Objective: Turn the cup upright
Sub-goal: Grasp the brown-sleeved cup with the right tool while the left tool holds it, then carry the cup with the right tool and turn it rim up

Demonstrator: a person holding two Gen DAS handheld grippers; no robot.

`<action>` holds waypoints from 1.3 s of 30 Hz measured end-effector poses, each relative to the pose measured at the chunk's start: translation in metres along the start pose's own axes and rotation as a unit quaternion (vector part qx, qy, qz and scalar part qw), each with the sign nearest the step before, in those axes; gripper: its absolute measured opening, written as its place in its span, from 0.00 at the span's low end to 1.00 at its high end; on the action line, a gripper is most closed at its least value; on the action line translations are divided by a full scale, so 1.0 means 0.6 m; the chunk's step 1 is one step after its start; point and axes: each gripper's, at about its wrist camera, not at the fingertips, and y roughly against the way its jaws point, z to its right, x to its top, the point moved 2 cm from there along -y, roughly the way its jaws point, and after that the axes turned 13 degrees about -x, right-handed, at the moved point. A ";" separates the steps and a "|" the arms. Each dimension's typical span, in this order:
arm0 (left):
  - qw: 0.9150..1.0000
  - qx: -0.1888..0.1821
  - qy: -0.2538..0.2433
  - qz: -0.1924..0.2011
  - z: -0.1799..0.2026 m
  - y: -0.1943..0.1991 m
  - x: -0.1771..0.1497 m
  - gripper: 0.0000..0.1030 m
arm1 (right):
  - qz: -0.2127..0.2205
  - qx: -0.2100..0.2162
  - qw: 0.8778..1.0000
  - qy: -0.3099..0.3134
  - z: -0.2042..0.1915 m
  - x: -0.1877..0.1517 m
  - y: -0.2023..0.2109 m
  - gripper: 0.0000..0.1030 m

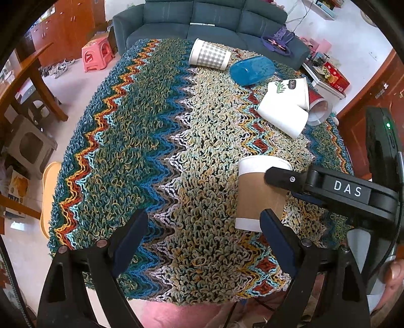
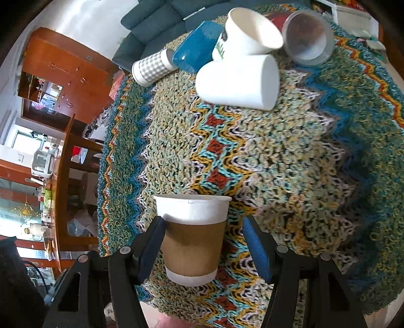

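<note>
A paper cup with a brown sleeve [image 2: 193,237] stands upright on the woven cloth, mouth up; it also shows in the left wrist view [image 1: 260,193]. My right gripper [image 2: 203,248] is open around it: the left pad touches or nearly touches the sleeve, the right pad stands apart. In the left wrist view the right gripper [image 1: 280,174] reaches in from the right at the cup. My left gripper [image 1: 202,242] is open and empty above the cloth, left of the cup.
Several cups lie on their sides at the far end of the table: a checked cup [image 1: 209,54], a blue cup [image 1: 252,69], a leaf-print cup [image 1: 290,92], a plain white cup [image 1: 284,114] and a red cup [image 1: 318,106]. A sofa [image 1: 202,22] stands beyond.
</note>
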 end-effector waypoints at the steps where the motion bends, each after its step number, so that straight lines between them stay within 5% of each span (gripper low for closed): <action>1: 1.000 -0.002 0.001 0.001 -0.003 -0.001 -0.001 0.89 | -0.001 -0.006 1.000 0.003 -0.004 0.001 -0.003 0.68; 18: 1.000 -0.013 0.025 -0.001 -0.036 -0.016 -0.008 0.89 | -0.054 -0.023 0.998 0.038 -0.054 0.019 -0.066 0.74; 22: 1.000 -0.015 0.026 -0.006 -0.034 -0.023 -0.010 0.89 | -0.052 -0.029 0.997 0.052 -0.060 0.020 -0.067 0.65; 39: 1.000 -0.017 0.018 -0.004 -0.001 -0.033 -0.012 0.89 | 0.047 -0.063 0.992 0.094 -0.032 0.021 -0.005 0.64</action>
